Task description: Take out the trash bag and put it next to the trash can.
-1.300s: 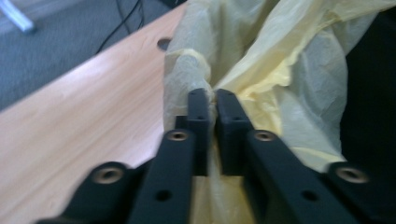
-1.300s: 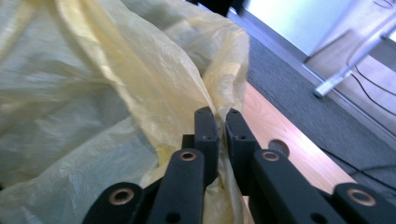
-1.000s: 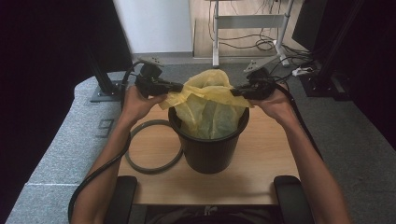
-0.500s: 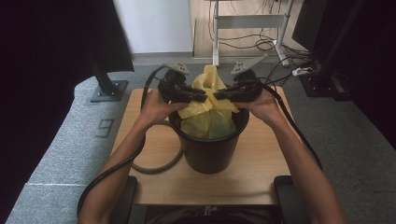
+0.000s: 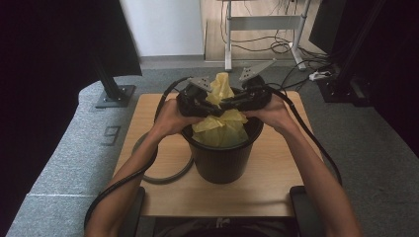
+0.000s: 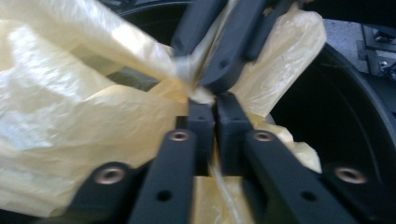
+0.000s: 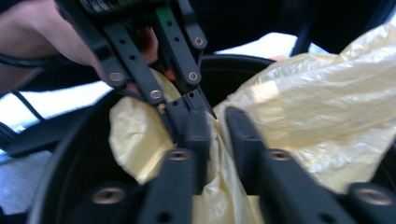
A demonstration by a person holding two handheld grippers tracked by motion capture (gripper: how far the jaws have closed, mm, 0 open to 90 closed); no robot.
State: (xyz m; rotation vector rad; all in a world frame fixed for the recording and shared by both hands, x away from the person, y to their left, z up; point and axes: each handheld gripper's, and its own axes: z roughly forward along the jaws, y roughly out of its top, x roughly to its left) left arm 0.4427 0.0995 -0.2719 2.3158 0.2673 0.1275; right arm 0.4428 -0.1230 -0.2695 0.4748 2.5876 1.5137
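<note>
You have brought both hands together over the middle of the black bin; a second ago they held the yellow bag stretched apart at opposite sides of the rim, and now the two bunched edges meet above the opening. Your left hand-held gripper is clamped narrow on a fold of the bag: in the left gripper view its jaws stand almost together with a pinch of film between the pads. Your right hand-held gripper meets it nose to nose; its jaws have just been opening a little, and in the right gripper view a strip of bag runs through the gap, with only the left pad clearly on it, so that grip reads as loosened, not firm. The likely meaning: the mouth of the bag is gathered, ready for a knot or a handover, and one side may slip.

The bag itself stays inside the bin, a peak of it rising behind the hand-held grippers. The bin stands mid-tabletop. A grey ring lies on the wood at the bin's left, partly under your left forearm. Each cable trails back along your arms. The two jaw sets crowd each other, leaving little room to re-grip.
</note>
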